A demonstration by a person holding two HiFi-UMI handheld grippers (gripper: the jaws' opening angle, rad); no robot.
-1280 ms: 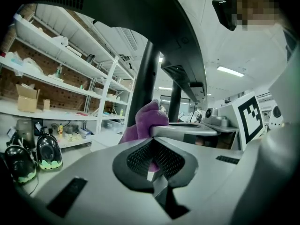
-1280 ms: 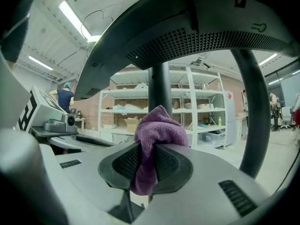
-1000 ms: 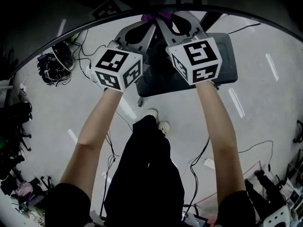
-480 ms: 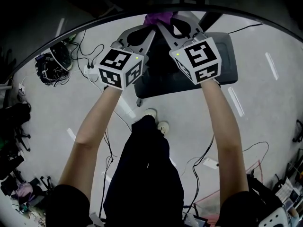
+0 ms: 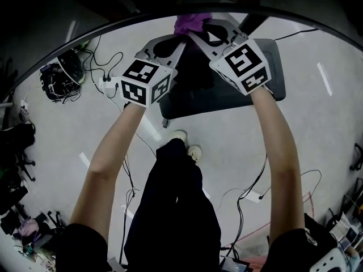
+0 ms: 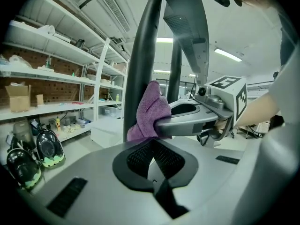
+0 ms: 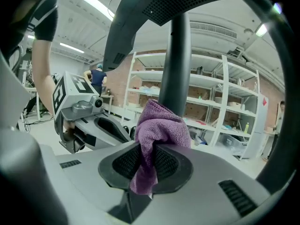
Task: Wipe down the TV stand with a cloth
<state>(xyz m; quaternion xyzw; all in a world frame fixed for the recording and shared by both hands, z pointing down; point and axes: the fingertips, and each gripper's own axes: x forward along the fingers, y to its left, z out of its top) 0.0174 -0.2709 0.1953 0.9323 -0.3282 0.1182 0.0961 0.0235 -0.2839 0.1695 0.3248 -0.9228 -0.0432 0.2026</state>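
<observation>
- the right gripper (image 7: 145, 161) has its jaws clamped on the purple cloth (image 7: 159, 125); a wad stands above the pads and a tail hangs below them.
- the left gripper (image 6: 152, 162) has its jaws together with nothing between them, and sits just beside the right one.
- the wad of cloth lies against the dark upright post (image 7: 175, 64) of the tv stand, well above its grey base (image 5: 227, 98) on the floor.
- to wipe well, the person likely wants the wad, not the hard jaw tips, pressed on the post, then run along its length in steady strokes.
- the grip looks to be on one fold only; a firm pinch seems needed so friction doesn't drag the cloth out.
- the left gripper, being empty, could steady the post or hold off from the stroke.
</observation>
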